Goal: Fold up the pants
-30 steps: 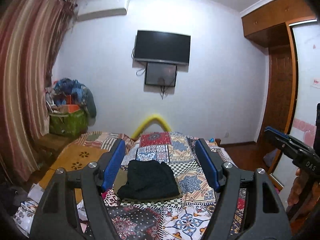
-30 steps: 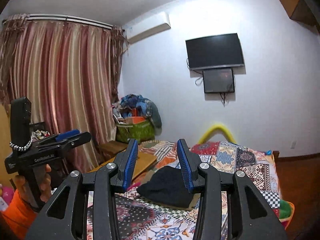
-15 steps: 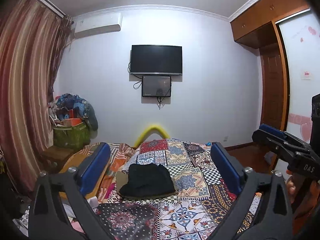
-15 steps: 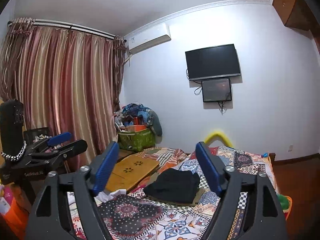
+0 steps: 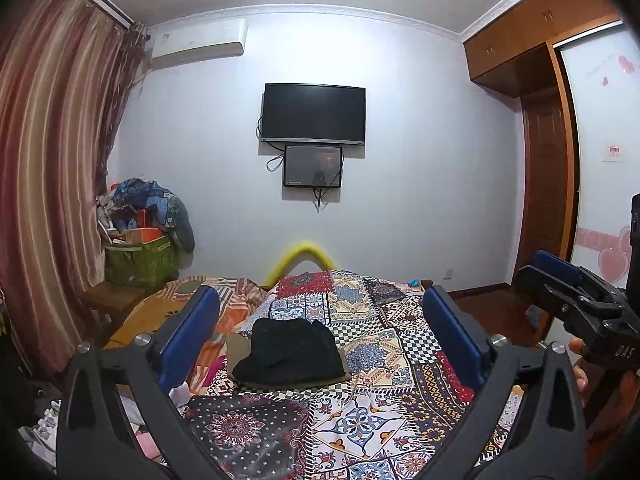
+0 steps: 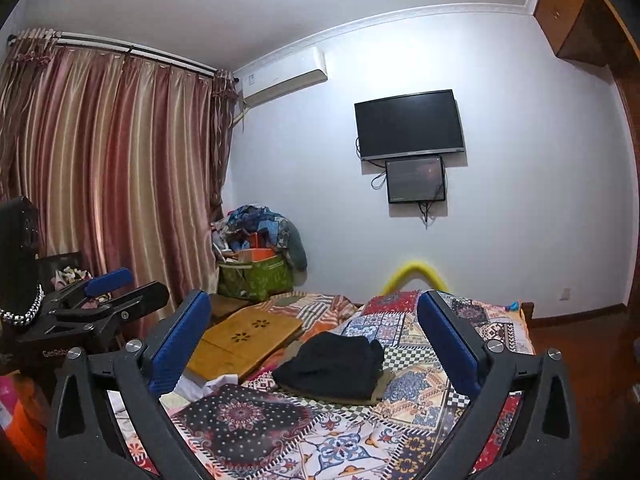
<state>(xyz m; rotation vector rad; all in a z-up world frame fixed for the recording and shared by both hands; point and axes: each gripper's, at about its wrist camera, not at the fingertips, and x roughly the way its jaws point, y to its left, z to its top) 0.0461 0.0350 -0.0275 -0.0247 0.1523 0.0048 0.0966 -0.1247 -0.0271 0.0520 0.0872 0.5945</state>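
Folded black pants (image 5: 289, 354) lie in a pile on a folded olive garment (image 5: 240, 350) in the middle of the patchwork bedspread (image 5: 372, 420). My left gripper (image 5: 320, 304) is held level, short of the bed's near end, its blue pads wide apart with nothing between them. In the right wrist view the black pants (image 6: 332, 364) lie ahead, well beyond the fingers. My right gripper (image 6: 314, 304) has its jaws opening, empty, and hangs apart from the pile. Each gripper shows at the edge of the other's view.
A wooden lap desk (image 6: 244, 340) lies on the bed's left side. Green box heaped with clothes (image 5: 136, 256) stands in the far left corner by the curtain (image 5: 48, 184). A TV (image 5: 313, 114) hangs on the far wall, a wardrobe (image 5: 548, 160) stands to the right.
Both grippers' jaws have spread from part-closed to wide open. Both views have tipped up a little and drawn back, so the pile looks smaller and farther off.
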